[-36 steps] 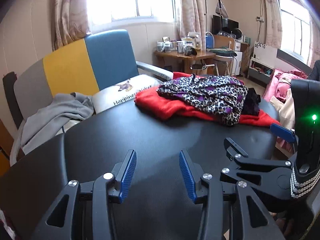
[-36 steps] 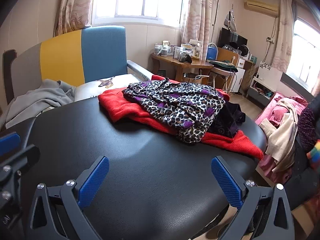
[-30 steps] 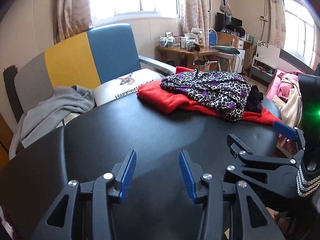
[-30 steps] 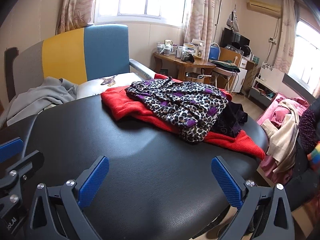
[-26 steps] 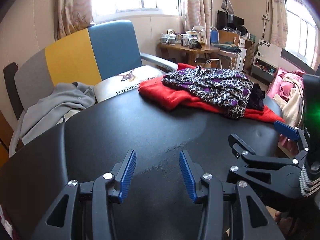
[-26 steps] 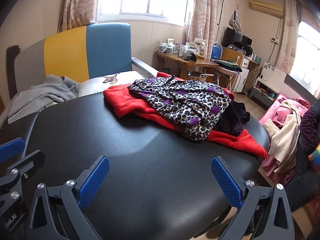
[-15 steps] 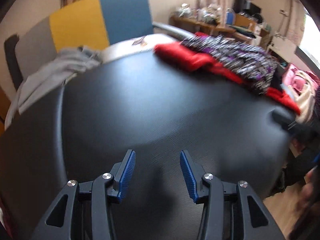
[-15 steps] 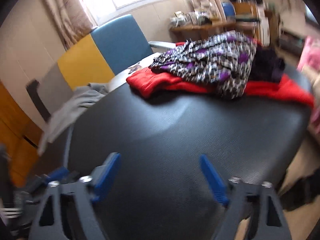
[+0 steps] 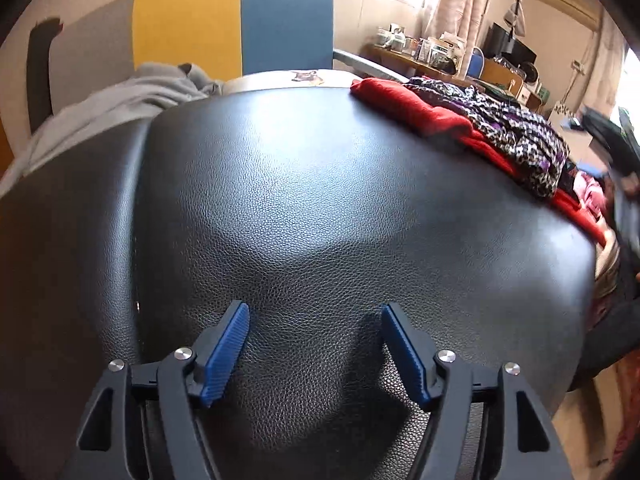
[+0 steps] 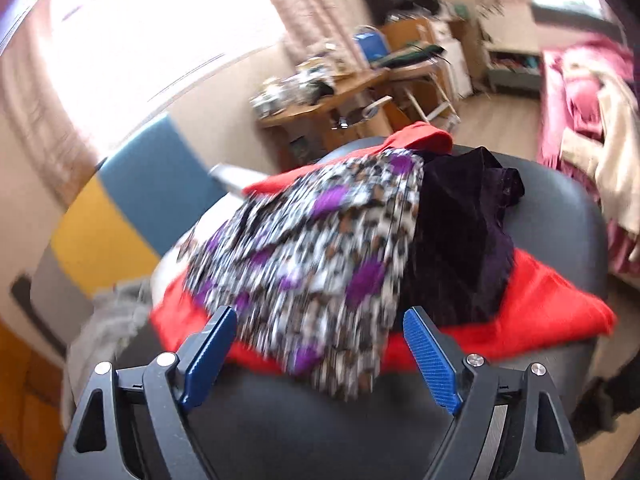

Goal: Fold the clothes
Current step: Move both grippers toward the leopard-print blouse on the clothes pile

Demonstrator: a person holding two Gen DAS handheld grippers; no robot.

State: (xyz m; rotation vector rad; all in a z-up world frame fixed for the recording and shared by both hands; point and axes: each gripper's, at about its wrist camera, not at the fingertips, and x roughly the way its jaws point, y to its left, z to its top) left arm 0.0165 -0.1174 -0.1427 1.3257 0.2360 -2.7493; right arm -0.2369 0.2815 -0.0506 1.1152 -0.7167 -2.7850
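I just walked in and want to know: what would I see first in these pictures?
The pile of clothes jumps out: a leopard-print garment with purple spots lies on a bright red garment, with a dark velvety one beside it, all at the far end of the black padded table. The right gripper hangs open just before the pile. Behind the table stands a yellow and blue chair.

Three garments (image 10: pixel 320 248) piled on one black table (image 9: pixel 320 200); two grippers (image 9: pixel 316 344).

Clothes heaped on my black tabletop (image 10: pixel 560 208)

Crumpled leopard-print garment (image 10: pixel 320 248) and dark velvet piece (image 10: pixel 464 232) lie atop the red garment (image 10: pixel 540 304).
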